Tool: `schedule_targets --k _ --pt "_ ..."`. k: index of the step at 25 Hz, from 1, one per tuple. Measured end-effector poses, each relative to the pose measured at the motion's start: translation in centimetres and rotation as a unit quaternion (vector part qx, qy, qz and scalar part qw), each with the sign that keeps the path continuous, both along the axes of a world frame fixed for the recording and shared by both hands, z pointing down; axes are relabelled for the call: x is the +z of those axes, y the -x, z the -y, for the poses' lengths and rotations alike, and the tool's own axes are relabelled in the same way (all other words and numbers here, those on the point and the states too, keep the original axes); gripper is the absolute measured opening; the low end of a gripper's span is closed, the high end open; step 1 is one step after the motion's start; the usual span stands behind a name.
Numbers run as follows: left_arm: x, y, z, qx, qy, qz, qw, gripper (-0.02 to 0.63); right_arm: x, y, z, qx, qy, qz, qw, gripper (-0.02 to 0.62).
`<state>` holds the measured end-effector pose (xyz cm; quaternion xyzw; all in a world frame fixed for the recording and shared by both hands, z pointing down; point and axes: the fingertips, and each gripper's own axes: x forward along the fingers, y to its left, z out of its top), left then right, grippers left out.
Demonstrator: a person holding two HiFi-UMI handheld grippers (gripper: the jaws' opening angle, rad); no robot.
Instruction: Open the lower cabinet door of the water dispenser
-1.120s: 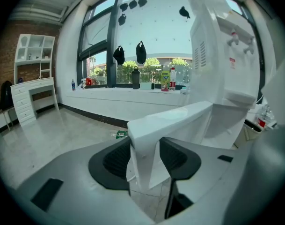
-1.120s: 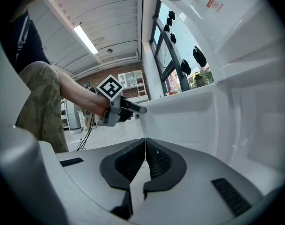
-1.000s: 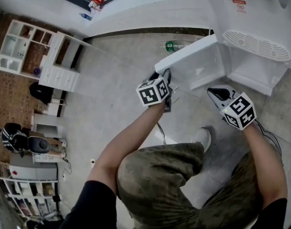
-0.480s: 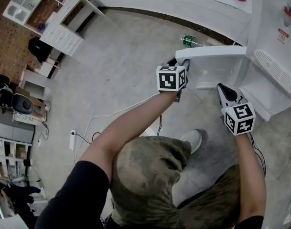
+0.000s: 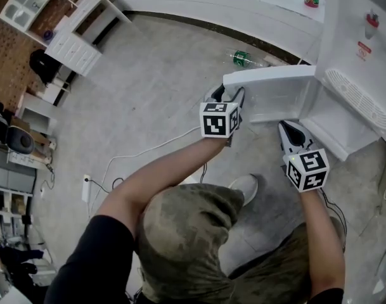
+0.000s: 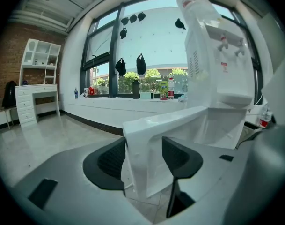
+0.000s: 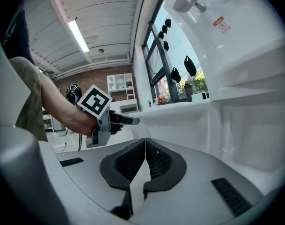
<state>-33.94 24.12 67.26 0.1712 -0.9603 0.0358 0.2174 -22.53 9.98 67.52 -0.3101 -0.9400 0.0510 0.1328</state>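
The white water dispenser (image 5: 360, 56) stands at the right, and its lower cabinet door (image 5: 269, 76) is swung open to the left. My left gripper (image 5: 229, 95) is at the door's free edge. In the left gripper view that door edge (image 6: 141, 139) stands between the pads (image 6: 112, 159). The jaws have just been opening, and a gap shows on the right side, so the left gripper (image 6: 143, 156) is open. My right gripper (image 5: 288, 129) hovers in front of the open cabinet (image 5: 335, 128). Seen in its own view, the right gripper (image 7: 145, 150) is shut and holds nothing.
A green bottle (image 5: 242, 58) lies on the floor behind the door. A white cable (image 5: 151, 149) runs across the floor to a power strip (image 5: 86, 187). White shelves (image 5: 66, 33) stand at the far left. My shoe (image 5: 246, 185) is below the door.
The head view has swung, so the dispenser sits further right. The left gripper stays at the open door's free edge. The right gripper has lifted slightly in front of the cabinet.
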Motion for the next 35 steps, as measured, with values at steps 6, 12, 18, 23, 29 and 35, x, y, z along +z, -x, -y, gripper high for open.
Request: schedule_targets --k 6,12,18,23,29,35 --pt "-1.8 -1.9 0.7 -0.004 -0.039 0.004 0.9992 0.262 -0.1 -1.6 2.6 -0.004 -0.003 -0.007 1.0 0.002" --pt "-1.9 -2.3 0.4 -0.014 -0.009 0.007 0.9998 0.261 -1.0 -2.6 5.6 0.018 -0.001 -0.001 1.0 0.002" --pt "-2.2 -0.5 -0.9 -0.028 0.038 0.033 0.9983 0.176 -1.2 -4.3 5.8 0.003 -0.028 0.011 1.0 0.002" --pt "-2.3 0.4 -1.0 -0.035 0.044 0.035 0.9978 0.169 -1.7 -4.7 5.4 -0.008 -0.034 0.019 0.999 0.002" --pt "-1.5 -0.1 -1.8 -0.029 0.046 0.007 0.9985 0.166 -2.4 -3.7 5.5 0.001 -0.016 0.021 1.0 0.002" --pt "-1.3 -2.2 -1.8 -0.004 0.045 -0.006 0.999 0.173 -1.8 -4.1 5.5 0.007 -0.004 0.016 1.0 0.002"
